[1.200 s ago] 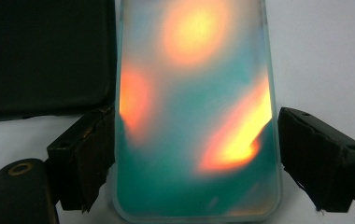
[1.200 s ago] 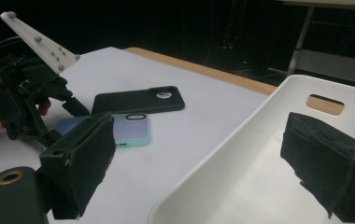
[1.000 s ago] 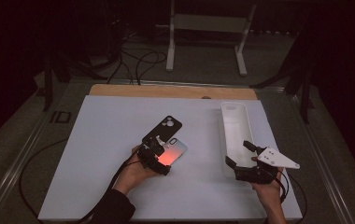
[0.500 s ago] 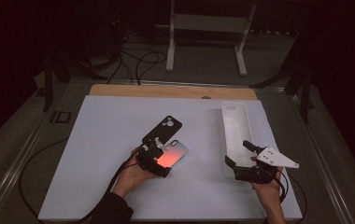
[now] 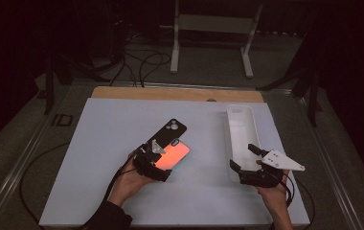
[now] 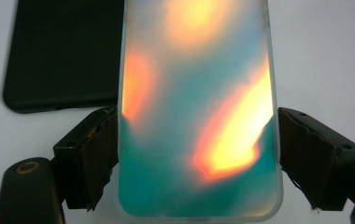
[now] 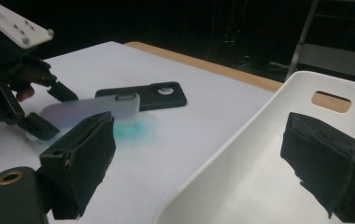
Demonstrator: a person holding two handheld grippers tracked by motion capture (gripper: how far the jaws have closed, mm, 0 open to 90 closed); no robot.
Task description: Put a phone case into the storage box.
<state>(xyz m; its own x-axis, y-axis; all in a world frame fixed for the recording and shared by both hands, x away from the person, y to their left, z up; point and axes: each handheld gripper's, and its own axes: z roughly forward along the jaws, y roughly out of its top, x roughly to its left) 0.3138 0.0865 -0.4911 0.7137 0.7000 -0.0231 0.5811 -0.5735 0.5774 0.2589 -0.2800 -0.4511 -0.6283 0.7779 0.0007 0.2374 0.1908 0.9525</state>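
Observation:
My left gripper (image 5: 158,160) is shut on a translucent phone case (image 5: 173,154) that glows orange and teal. Its jaws press on the case's two long edges (image 6: 196,112). In the right gripper view the case (image 7: 91,109) hangs tilted just above the white table, with the left gripper (image 7: 54,112) behind it. A black phone case (image 5: 170,130) lies flat on the table just beyond it, camera hole upward (image 7: 147,98). My right gripper (image 5: 241,155) is open and holds nothing, at the near end of a long white tray (image 5: 240,115).
The tray's near wall (image 7: 269,140) rises between my right jaws, and its far end has a handle slot. The white table mat (image 5: 103,143) has a wooden strip along its far edge. Cables trail from both grippers, and a metal stand sits on the floor beyond.
My left gripper has risen a little with the translucent case, drifting toward the black case. The right gripper has stayed in place.

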